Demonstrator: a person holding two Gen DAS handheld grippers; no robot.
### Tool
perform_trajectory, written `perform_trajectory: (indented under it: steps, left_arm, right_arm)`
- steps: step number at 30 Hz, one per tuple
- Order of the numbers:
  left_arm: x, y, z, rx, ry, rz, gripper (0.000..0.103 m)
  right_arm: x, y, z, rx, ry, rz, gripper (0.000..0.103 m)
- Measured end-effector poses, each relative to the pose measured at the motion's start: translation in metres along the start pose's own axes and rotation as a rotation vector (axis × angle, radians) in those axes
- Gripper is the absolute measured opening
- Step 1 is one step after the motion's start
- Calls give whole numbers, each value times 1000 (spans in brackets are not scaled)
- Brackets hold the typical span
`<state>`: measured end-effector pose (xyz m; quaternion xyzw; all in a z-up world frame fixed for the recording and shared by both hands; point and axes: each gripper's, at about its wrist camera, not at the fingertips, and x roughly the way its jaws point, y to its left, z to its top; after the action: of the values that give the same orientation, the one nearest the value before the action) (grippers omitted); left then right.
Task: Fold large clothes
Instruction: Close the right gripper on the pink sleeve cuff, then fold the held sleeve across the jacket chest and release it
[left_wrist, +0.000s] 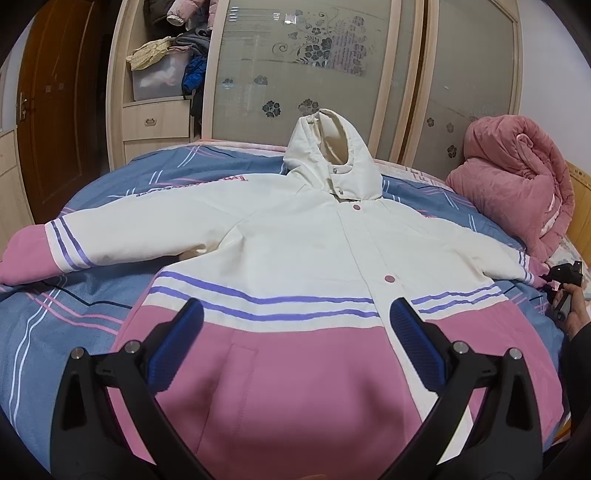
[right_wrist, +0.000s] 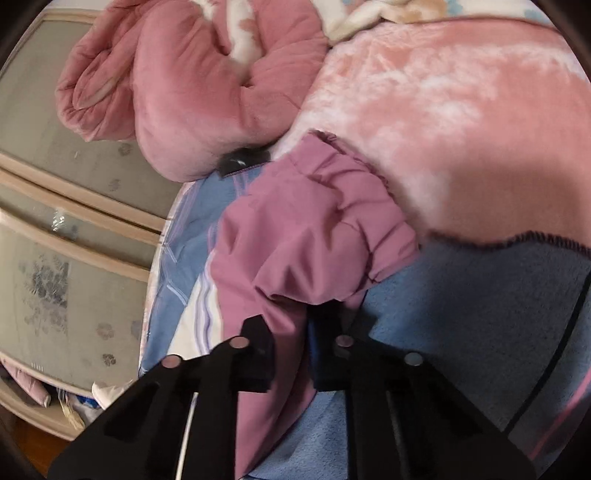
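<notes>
A cream and pink hooded jacket (left_wrist: 295, 240) with purple stripes lies face up on the bed, both sleeves spread out. My left gripper (left_wrist: 295, 325) is open and empty, hovering above the jacket's pink lower front. My right gripper (right_wrist: 291, 343) is shut on the pink cuff (right_wrist: 314, 236) of the jacket's right-hand sleeve; it also shows at the far right of the left wrist view (left_wrist: 563, 280), at the sleeve end.
A blue striped bedsheet (left_wrist: 74, 314) covers the bed. A rolled pink quilt (left_wrist: 517, 177) sits at the back right, with a pink blanket (right_wrist: 443, 110) beside the cuff. A wardrobe (left_wrist: 332, 74) with frosted doors stands behind the bed.
</notes>
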<state>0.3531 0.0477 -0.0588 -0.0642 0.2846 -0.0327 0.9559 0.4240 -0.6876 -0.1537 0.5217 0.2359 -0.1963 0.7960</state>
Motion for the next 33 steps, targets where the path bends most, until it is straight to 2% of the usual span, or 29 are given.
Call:
perform_trajectory:
  steps: [5,8,13,16,19,21,23,26,29,31,32,33]
  left_arm:
    - [-12,2,6,-11,-37,-4,101]
    - [-15,2,7,-9,-52,3,101]
    - [-7,6,5,-23,11,12,101]
    - [-1,9,3,-36,54,19,101]
    - [-3,8,2,-32,73,5,101]
    - [-10,9,3,-28,64,-6,101]
    - [-18,12,5,-32,51,-18,101]
    - [-28,18,8,-43,30,-17,101]
    - [-34,29,11,-63,20,-6,101]
    - [-36,36,13,-79,21,0,101]
    - [-36,39,14,-86,22,1,101]
    - [-37,42,14,-94,22,1,101]
  right_arm:
    - [-26,29,-5,-87,-114,24,8]
    - [-39,46,-12,-116,-153,31,8]
    - [-62,81,-29,-161,-188,54,8]
    - [-75,112,-49,-241,-228,47,8]
    - [-78,157,-79,-405,-272,-17,8]
    - [-77,198,-114,-568,-296,-43,8]
    - [-74,245,-164,-777,-318,-53,8]
    - [-59,300,-256,-1073,-305,-46,8]
    - [-29,325,-341,-1253,-211,-18,9]
    - [-5,327,-389,-1328,-122,-18,11]
    - [13,323,-417,-1365,-31,-22,15]
    - [25,317,-434,-1382,42,-27,31]
